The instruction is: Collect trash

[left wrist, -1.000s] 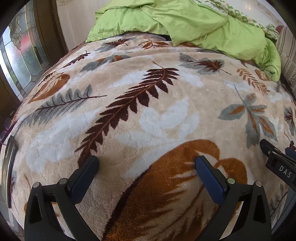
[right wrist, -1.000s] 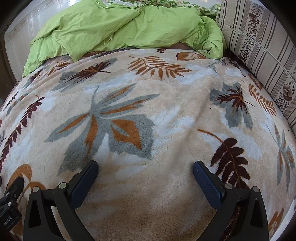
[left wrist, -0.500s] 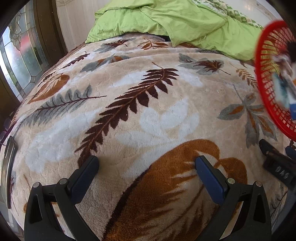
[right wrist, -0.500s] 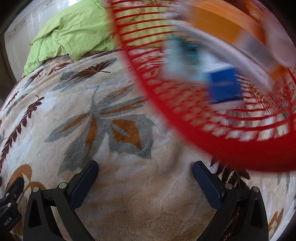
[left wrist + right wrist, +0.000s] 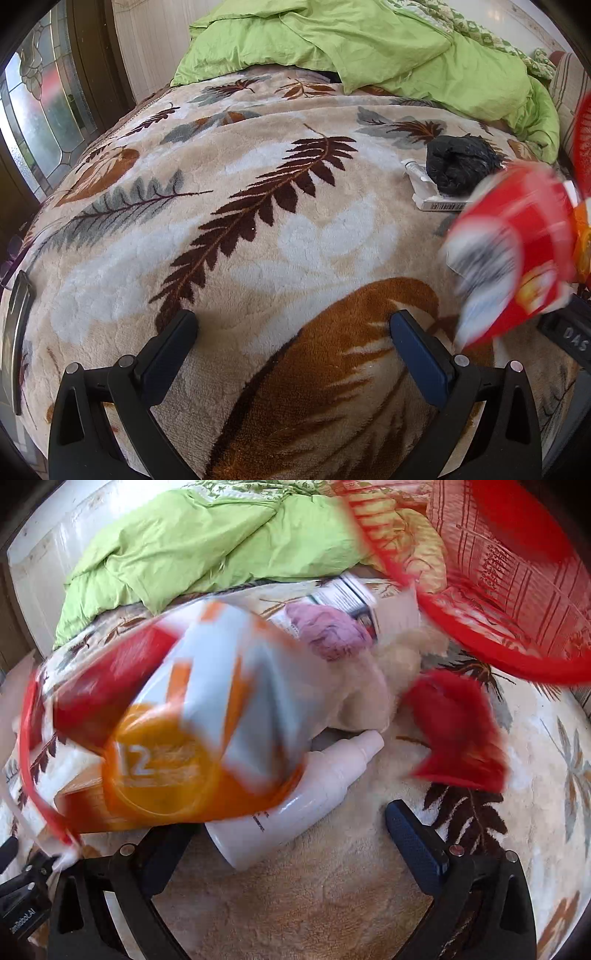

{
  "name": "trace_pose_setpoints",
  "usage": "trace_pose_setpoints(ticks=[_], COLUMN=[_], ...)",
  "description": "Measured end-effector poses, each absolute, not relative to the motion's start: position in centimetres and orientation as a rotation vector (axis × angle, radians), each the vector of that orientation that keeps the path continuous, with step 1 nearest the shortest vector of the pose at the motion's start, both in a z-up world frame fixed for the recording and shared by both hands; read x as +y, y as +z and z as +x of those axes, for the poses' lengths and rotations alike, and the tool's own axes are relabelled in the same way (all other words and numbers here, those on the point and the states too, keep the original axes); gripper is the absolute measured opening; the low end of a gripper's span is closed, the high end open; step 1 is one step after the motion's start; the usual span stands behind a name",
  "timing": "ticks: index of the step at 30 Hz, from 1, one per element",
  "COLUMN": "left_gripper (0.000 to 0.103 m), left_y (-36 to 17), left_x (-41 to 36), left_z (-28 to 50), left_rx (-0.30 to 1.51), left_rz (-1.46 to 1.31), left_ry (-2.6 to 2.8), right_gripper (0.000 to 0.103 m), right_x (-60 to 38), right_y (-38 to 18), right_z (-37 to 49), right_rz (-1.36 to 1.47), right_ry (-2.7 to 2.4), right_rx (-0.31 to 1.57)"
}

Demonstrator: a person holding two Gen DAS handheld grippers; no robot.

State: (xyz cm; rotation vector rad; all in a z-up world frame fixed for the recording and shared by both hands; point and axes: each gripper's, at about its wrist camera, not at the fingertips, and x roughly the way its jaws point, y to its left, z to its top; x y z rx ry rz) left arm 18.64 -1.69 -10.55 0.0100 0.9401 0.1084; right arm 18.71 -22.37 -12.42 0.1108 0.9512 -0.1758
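While both tools sit low over the leaf-print blanket (image 5: 258, 240) on the bed, the left hand-held gripper (image 5: 293, 339) has its jaws spread wide with nothing between them; likewise the right hand-held gripper (image 5: 291, 827), spread and empty. Ahead and right of the left one: a crumpled black bag (image 5: 460, 166) touching a small white box (image 5: 428, 192), and a blurred red packet (image 5: 517, 251). Just ahead of the right one: a white bottle (image 5: 295, 797) lying on its side, a blurred orange-and-white box (image 5: 192, 731), a pink wad (image 5: 328, 631), a red scrap (image 5: 458, 734). Red basket (image 5: 491, 587), tilted, up right. Green quilt (image 5: 192, 542) far ahead.
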Motion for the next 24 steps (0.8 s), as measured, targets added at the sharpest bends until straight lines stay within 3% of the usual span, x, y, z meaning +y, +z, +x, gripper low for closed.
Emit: trace_pose_setpoints(ticks=[24], left_gripper=[0.103], left_y=[-10.5], left_x=[-1.2], left_z=[18.4], left_rx=[0.936], left_rz=[-0.013], left_ry=[0.120], right_gripper=[0.102], right_x=[-20.8], right_y=[-11.6], right_z=[17.6], right_rz=[0.096], right_ry=[-0.191], right_rx=[0.943])
